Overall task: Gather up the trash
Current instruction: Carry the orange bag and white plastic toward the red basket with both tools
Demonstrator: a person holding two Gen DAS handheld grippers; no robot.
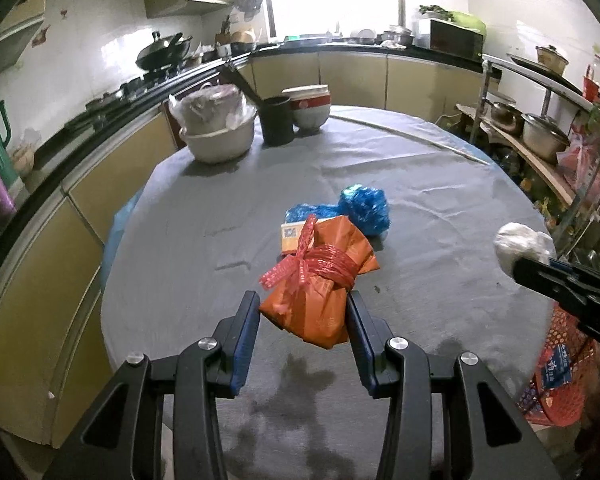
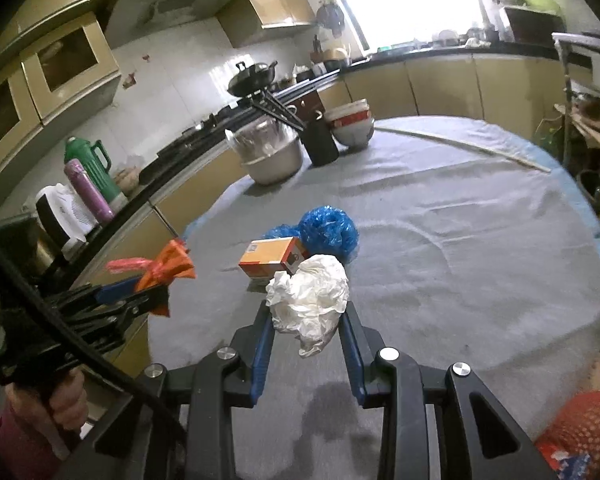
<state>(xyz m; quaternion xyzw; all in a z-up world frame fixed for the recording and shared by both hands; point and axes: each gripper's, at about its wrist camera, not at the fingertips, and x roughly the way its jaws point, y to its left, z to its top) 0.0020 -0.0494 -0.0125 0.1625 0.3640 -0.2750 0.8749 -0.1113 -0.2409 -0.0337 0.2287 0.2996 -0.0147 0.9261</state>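
Observation:
My left gripper is shut on an orange paper bundle tied with red string and holds it above the grey round table; the bundle also shows in the right wrist view. My right gripper is shut on a crumpled white paper wad, held above the table; the wad shows at the right in the left wrist view. A small orange box and crumpled blue plastic lie mid-table.
A metal pot with a plastic cover, a black cup and stacked bowls stand at the table's far side. A red mesh basket sits low at the right. Shelves with pots stand right. A wet stain marks the near cloth.

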